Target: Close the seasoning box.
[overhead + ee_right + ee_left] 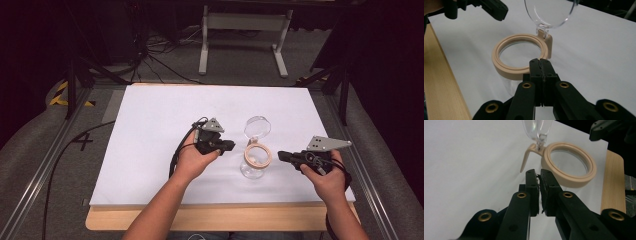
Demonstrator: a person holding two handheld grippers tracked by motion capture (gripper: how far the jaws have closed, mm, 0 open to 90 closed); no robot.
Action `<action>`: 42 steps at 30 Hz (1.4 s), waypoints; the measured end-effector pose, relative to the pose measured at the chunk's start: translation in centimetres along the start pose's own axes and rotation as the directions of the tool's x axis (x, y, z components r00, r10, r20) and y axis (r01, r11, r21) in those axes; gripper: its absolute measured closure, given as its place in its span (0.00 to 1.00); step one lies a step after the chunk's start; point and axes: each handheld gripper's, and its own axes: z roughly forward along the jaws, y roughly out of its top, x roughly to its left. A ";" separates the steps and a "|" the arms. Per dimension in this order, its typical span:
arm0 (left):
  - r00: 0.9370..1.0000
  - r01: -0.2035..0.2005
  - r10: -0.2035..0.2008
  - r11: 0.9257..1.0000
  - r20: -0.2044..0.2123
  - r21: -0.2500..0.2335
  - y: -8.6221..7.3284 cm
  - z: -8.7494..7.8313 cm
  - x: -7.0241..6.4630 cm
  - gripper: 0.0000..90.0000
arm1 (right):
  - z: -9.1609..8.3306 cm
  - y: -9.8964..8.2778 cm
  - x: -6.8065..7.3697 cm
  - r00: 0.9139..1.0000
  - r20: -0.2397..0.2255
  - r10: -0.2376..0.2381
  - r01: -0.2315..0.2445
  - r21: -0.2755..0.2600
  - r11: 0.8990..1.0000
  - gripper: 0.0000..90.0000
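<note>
On the white table a glass jar with a beige ring and an open clear lid stands between both grippers. The left gripper, nearly closed and empty, is nearer; the right gripper is closed, empty.

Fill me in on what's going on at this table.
A person sits at a white table with a claw in each hand. Between the two stands a clear glass jar with a tan rim, its clear hinged lid flipped open and standing up behind it. The left claw and the right claw flank the jar, both shut and empty, neither touching it.
</note>
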 end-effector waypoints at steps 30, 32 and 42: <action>0.999 -0.003 0.006 0.998 0.041 -0.055 6.8 2.2 2.9 0.99 | 0.9 2.3 2.0 0.990 -0.138 -0.037 0.033 -0.032 0.999 1.00; 0.999 -0.011 0.013 0.999 0.037 -0.051 6.8 2.2 2.6 0.99 | 1.0 2.3 2.0 0.990 -0.138 -0.028 0.024 -0.033 0.999 1.00; 0.998 -0.041 0.043 0.998 0.045 -0.038 6.7 1.9 1.7 0.99 | 2.0 2.5 2.0 0.987 -0.160 0.000 -0.007 -0.043 0.999 1.00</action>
